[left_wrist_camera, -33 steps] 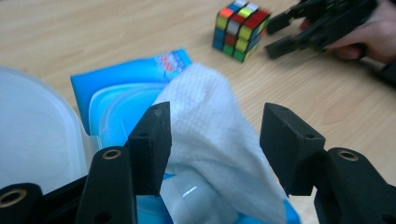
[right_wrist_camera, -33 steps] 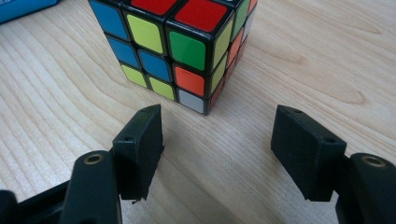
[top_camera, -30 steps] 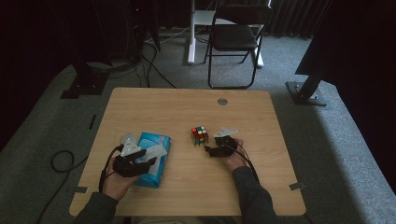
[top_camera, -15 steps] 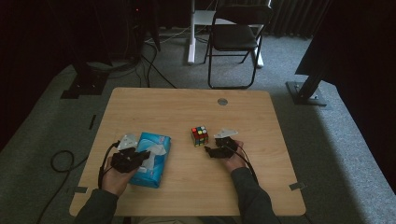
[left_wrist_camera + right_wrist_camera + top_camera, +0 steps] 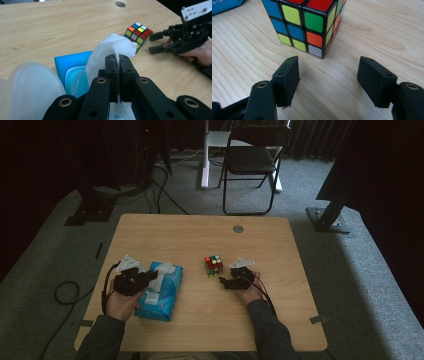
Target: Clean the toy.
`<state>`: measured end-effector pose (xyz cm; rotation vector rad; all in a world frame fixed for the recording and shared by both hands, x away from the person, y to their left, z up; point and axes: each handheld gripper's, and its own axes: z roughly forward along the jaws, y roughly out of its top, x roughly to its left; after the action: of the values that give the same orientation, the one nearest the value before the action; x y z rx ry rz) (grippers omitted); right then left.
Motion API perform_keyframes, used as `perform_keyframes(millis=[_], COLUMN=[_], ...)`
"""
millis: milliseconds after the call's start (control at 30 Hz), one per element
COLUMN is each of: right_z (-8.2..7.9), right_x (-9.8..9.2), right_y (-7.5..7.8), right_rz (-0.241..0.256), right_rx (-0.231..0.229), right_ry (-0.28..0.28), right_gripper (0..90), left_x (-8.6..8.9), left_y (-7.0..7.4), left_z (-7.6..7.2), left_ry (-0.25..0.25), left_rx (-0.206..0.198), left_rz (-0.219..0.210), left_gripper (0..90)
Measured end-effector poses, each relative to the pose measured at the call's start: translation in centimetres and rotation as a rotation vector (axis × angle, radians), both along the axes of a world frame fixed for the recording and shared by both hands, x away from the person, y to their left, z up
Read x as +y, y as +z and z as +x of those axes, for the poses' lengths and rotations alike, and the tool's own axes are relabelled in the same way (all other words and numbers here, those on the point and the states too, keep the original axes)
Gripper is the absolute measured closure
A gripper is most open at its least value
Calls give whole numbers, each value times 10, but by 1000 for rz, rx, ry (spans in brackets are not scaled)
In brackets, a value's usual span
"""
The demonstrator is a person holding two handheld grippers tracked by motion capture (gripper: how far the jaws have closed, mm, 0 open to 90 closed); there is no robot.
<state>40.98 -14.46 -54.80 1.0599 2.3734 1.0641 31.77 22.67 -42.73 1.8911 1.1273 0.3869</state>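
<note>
A blue pack of wet wipes (image 5: 161, 292) lies at the table's front left, its clear lid (image 5: 30, 85) flipped open. My left gripper (image 5: 148, 277) (image 5: 118, 75) is shut on a white wipe (image 5: 110, 51) that sticks up out of the pack's opening. A colourful puzzle cube (image 5: 213, 265) (image 5: 139, 33) (image 5: 309, 22) stands on the wood near the middle. My right gripper (image 5: 224, 282) (image 5: 328, 77) rests just in front of the cube, open, with nothing between its jaws; it also appears in the left gripper view (image 5: 156, 42).
The wooden table (image 5: 200, 235) has a round grey grommet (image 5: 238, 228) near its far edge. A black folding chair (image 5: 252, 162) stands beyond the table. Cables trail on the grey carpet at the left.
My left gripper has shifted slightly left and back over the pack, drawing the wipe with it. The right gripper and the cube have stayed put.
</note>
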Motion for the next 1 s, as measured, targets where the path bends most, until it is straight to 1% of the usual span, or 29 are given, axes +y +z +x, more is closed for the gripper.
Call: perform_keyframes(millis=[67,200,333,533,567,700,867,1000], right_z=[0,0,0,0,0,0,0,0], right_x=[0,0,0,0,0,0,0,0], right_y=[0,0,0,0,0,0,0,0], right_rz=[0,0,0,0,0,-1,0,0], right_rx=[0,0,0,0,-1,-1,-1,0], right_ry=[0,-1,0,0,1,1,1,1], right_gripper=[336,336,336,336,336,336,336,335], left_x=[0,-1,-3,-9,-9,-15,-20,-28], left_y=[1,5,6,15,15,22,26,30], left_z=[1,4,8,11,11,16,21,27], left_ry=[1,-1,-1,-16,-16,-28,-40,-54], left_rx=[-2,-12,-21,-54,-54,-74,-90,-105], left_rz=[-8,-38,-49,-72,-72,-76,-83,-85], left_gripper=[880,879,879,879,879,878,878,878])
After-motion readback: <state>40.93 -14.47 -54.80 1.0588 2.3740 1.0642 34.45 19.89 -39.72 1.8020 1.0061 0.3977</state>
